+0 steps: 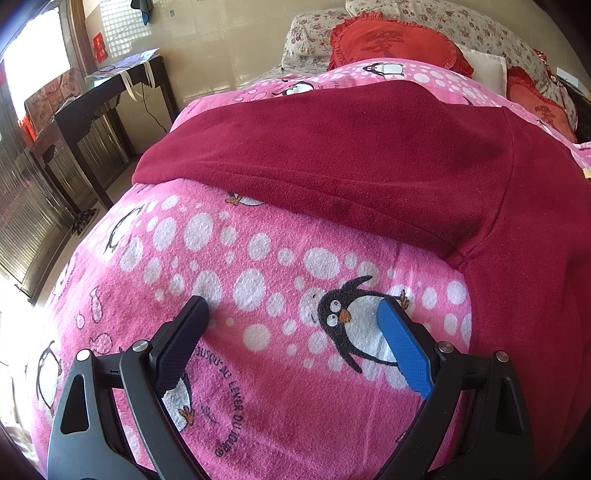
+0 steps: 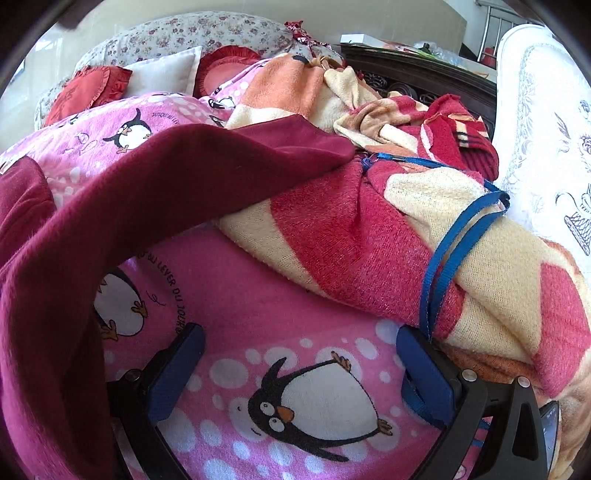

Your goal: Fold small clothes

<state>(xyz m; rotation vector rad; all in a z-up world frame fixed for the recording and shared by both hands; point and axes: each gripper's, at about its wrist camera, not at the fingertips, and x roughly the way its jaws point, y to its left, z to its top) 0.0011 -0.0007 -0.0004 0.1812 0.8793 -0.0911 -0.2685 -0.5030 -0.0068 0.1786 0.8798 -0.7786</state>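
- Left wrist view: the left gripper (image 1: 295, 314) hangs over the pink penguin bedsheet (image 1: 258, 258) with its fingers spread wide and nothing between them. The dark red garment (image 1: 351, 155), seemingly a long-sleeved top, lies ahead of it on the sheet, one sleeve stretched out flat toward the left and the body running down the right edge of the view. Red heart-shaped cushions (image 1: 399, 44) and a floral pillow (image 1: 310, 33) sit at the head of the bed.
- Right wrist view: the right gripper (image 2: 299, 354) is likewise spread and empty above the sheet (image 2: 277, 302). The garment's other sleeve (image 2: 184, 166) arcs across the left, its end resting against a striped red-and-cream blanket (image 2: 351, 229) bundled with a blue strap (image 2: 454, 236).
- Progress, as I judge it: the top looks laid out but unfolded, both sleeves still extended. Bringing the sleeves in and doubling the body remain to be done.
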